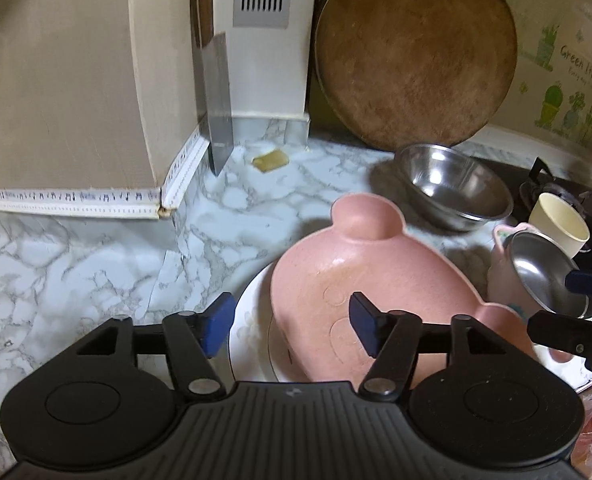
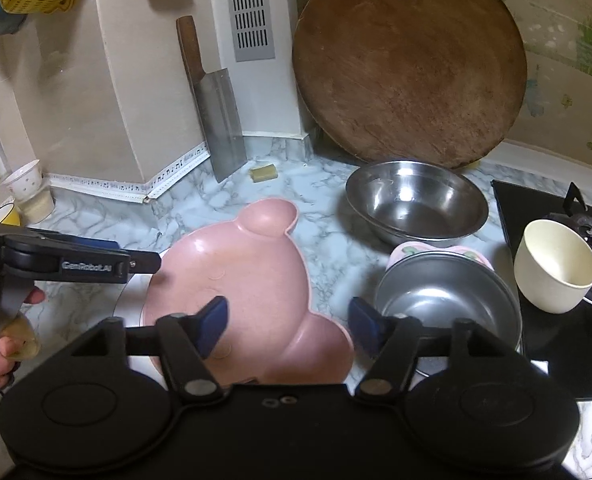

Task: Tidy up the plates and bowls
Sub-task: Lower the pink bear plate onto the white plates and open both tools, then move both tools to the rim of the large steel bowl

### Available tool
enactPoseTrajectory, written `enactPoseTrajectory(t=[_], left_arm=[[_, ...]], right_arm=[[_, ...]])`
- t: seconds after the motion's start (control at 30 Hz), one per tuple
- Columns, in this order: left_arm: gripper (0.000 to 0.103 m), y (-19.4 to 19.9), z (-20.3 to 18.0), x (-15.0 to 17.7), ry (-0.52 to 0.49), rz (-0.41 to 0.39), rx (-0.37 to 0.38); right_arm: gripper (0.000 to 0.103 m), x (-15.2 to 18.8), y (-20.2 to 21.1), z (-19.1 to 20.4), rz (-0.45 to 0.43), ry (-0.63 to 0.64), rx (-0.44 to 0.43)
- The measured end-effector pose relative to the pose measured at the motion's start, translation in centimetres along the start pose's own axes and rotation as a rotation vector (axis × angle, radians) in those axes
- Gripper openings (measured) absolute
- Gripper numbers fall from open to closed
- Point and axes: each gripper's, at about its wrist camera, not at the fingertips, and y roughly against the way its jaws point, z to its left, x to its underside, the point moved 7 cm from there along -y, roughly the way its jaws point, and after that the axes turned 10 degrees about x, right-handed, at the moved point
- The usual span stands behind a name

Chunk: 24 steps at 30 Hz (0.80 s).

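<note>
A pink bear-shaped plate point(image 1: 359, 264) point(image 2: 240, 280) lies on a white plate point(image 1: 252, 320) on the marble counter. My left gripper point(image 1: 292, 328) is open, its fingers over the left part of both plates; it also shows in the right wrist view point(image 2: 144, 262), at the pink plate's left edge. My right gripper point(image 2: 288, 328) is open above the pink plate's near right ear. A large steel bowl point(image 1: 455, 188) point(image 2: 415, 200) stands behind. A small steel bowl point(image 1: 543, 276) point(image 2: 447, 300) sits in a pink floral dish point(image 2: 407, 250). A cream cup point(image 1: 559, 220) point(image 2: 555, 268) stands right.
A cleaver point(image 2: 220, 120) leans on the wall corner; a round wooden board point(image 2: 407, 64) leans behind the bowls. A black stove point(image 2: 567, 320) is at the right. A small yellow block point(image 2: 263, 173) lies on the counter. Cups point(image 2: 28, 188) stand far left.
</note>
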Motion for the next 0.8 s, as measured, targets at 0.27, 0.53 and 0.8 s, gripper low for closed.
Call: enactPoseTrajectory(t=[0.27, 0.53, 0.8], left_arm=[[0.077, 1.6, -1.7, -2.3, -0.011, -0.061, 0.028], [0.085, 0.9, -4.1, -5.9, -0.011, -0.113, 0.065], [0.103, -2.2, -7.0, -9.5, -0.053, -0.124, 0.069]], right_arm=[[0.101, -2.7, 1.6, -1.0, -0.073, 0.024, 0.016], [0.103, -6.1, 0.9, -4.6, -0.115, 0.000, 0.068], [0.103, -8.8, -2.3, -9.0, -0.086, -0.041, 0.111]])
